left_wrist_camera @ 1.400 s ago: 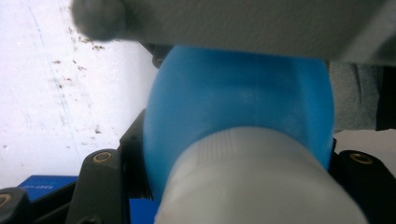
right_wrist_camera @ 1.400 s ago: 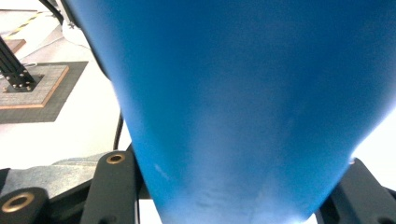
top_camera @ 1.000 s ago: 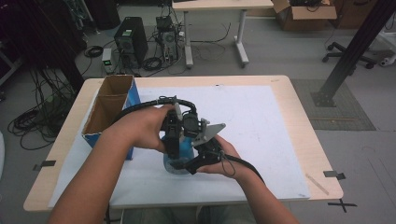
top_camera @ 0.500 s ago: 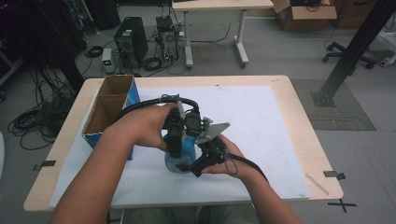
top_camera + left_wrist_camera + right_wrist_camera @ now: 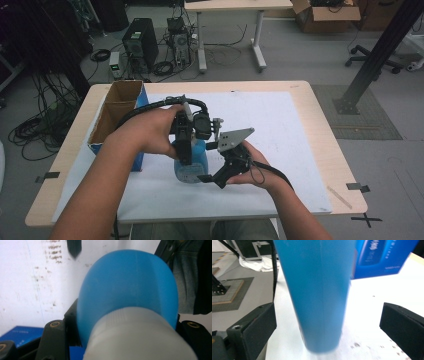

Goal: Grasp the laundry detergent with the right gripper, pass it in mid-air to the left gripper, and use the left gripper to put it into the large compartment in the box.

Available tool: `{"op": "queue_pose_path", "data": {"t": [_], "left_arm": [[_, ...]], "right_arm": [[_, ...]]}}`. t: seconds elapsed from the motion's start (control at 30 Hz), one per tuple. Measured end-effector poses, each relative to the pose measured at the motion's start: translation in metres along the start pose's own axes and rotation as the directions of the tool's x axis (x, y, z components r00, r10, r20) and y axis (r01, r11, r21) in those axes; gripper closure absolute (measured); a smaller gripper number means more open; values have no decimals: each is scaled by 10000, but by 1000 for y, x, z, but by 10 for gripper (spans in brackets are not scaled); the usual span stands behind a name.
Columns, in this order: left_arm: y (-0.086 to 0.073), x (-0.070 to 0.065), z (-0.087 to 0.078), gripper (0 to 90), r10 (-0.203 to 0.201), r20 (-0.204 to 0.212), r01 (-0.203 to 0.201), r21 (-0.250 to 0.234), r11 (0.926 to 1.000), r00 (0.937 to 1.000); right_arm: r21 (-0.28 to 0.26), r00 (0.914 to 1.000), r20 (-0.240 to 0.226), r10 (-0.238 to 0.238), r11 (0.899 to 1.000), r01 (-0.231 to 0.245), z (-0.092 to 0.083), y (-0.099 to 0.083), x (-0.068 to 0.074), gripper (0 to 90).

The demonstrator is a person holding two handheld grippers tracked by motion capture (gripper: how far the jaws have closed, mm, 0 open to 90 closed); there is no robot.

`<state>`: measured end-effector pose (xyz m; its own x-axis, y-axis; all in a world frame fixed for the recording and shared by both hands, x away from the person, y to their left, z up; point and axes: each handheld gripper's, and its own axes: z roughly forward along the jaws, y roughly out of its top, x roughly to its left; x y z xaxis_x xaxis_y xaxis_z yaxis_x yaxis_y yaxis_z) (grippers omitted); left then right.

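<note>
One blue bottle [image 5: 192, 162], smooth plastic, rounded body, stands upright on the white sheet [image 5: 280, 130]. My left gripper [image 5: 184, 150] comes down from above; its jaws are clamped on the bottle's upper part, just below the ribbed pale cap [image 5: 140, 337], which lies nearest my left camera. My right gripper [image 5: 212, 177] has just been opening; its jaws now stand wide, the bottle's straight blue wall between them, apart from both pads [image 5: 254, 327]. One cardboard box [image 5: 117, 112], blue-sided, sits beyond my left jaws. The bottle's label is blurred; its base is cut off in the right gripper view.
</note>
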<state>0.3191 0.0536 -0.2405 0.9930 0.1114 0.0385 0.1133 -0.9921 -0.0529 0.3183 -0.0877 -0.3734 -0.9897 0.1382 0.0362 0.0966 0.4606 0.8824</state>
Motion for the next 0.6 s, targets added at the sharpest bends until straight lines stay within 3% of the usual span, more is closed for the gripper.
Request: {"op": "queue_pose_path", "data": {"t": [0.07, 0.1, 0.13, 0.17, 0.23, 0.3, 0.33, 0.37, 0.47, 0.6], "left_arm": [[-1, 1, -2, 390, -170, -8, 170, 16, 9999, 9999], [-5, 4, -4, 390, -588, -8, 588, 24, 9983, 9983], [-6, 6, -6, 390, -759, -55, 759, 65, 9971, 9971], [-6, 6, -6, 390, -759, -55, 759, 65, 9971, 9971], [-9, 10, -9, 390, -1291, -146, 1292, 106, 9916, 9915], [-12, 13, -11, 390, -1914, -289, 1918, 105, 9814, 9811], [-13, 15, -13, 390, -2264, -351, 2268, 89, 9739, 9734], [-16, 19, -15, 390, -2770, -454, 2773, -3, 9608, 9598], [-20, 25, -21, 389, -3446, -562, 3445, -118, 9387, 9371], [-28, 33, -29, 389, -4533, -479, 4515, -445, 8912, 8901]], "right_arm": [[57, 10000, 51, 45, 10000, -45, -3, 0, -1, 10], [138, 9999, 156, 66, 9999, -68, -11, 0, -5, 10], [177, 9998, 198, 84, 9998, -87, -14, 0, -6, 10], [177, 9998, 198, 84, 9998, -87, -14, 0, -6, 10], [291, 9995, 298, 67, 9995, -75, -22, 0, -9, 11], [448, 9990, 452, 39, 9990, -59, -31, 1, -12, 10], [513, 9986, 525, 45, 9987, -72, -35, 2, -14, 10], [585, 9983, 581, 84, 9982, -118, -39, 2, -16, 10], [867, 9967, 809, -28, 9962, -42, -49, 3, -22, 11], [1584, 9940, 1093, -37, 9873, -137, -63, 1, -33, 13]]}}
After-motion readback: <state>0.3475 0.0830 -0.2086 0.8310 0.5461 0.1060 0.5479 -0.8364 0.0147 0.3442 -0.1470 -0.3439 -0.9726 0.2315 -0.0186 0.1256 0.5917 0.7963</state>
